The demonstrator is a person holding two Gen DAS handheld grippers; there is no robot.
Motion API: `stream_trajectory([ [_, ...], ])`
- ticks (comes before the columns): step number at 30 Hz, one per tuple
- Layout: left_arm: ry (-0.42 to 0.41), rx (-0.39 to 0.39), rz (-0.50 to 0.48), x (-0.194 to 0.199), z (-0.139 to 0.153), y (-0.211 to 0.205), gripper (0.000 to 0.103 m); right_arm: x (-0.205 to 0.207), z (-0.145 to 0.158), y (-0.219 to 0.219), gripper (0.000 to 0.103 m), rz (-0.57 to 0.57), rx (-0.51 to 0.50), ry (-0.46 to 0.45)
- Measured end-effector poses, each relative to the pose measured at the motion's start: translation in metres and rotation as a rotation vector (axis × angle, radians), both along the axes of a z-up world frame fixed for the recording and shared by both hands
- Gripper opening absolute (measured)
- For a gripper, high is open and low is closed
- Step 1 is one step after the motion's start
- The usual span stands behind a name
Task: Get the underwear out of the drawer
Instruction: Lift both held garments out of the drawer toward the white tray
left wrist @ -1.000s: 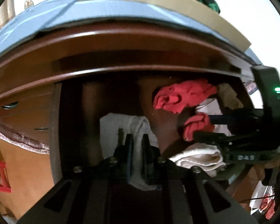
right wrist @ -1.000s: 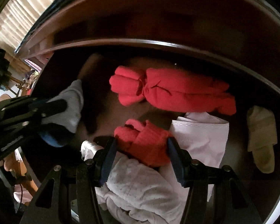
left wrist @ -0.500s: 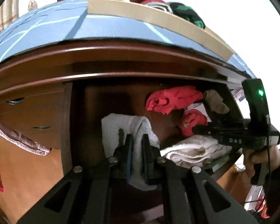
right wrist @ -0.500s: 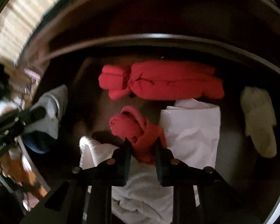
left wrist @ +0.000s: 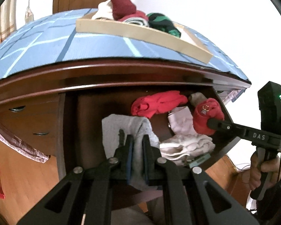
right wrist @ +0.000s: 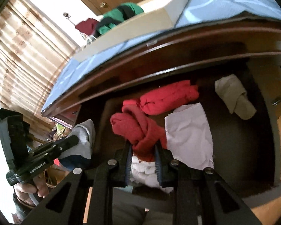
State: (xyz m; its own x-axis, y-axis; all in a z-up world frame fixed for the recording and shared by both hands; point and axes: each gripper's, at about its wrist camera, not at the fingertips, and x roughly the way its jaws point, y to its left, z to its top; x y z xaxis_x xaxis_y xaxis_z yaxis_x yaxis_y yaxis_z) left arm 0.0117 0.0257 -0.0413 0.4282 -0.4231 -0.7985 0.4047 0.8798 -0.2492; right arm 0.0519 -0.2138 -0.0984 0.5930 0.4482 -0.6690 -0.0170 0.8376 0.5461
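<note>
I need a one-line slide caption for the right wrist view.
Right gripper shut on a rolled red garment above the open drawer; left gripper holds grey cloth.

My right hand-held gripper (left wrist: 208, 122) carries the white letters "DAS" on its black body, just ahead of the grip my hand closes round, as seen from my left wrist. My left hand-held gripper (right wrist: 78, 140) carries "GenRobot.AI" in white along its black side, just above my fingers. A small label below that lettering is too small to read
</note>
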Motion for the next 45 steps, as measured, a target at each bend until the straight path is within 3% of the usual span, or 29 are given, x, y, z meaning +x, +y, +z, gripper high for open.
stream_trajectory([
  [22,-0.122,-0.03,-0.07,-0.049,0.046,-0.017,0.008,-0.087,0.053,-0.029,0.024,-0.106,0.032,-0.155],
  [32,-0.226,-0.035,-0.104,-0.033,0.088,-0.027,0.008,-0.075,0.096,-0.039,0.024,-0.119,0.002,-0.243],
  [45,-0.331,-0.053,-0.134,0.019,0.135,-0.057,0.008,-0.032,0.162,-0.048,0.024,-0.14,-0.05,-0.36],
])
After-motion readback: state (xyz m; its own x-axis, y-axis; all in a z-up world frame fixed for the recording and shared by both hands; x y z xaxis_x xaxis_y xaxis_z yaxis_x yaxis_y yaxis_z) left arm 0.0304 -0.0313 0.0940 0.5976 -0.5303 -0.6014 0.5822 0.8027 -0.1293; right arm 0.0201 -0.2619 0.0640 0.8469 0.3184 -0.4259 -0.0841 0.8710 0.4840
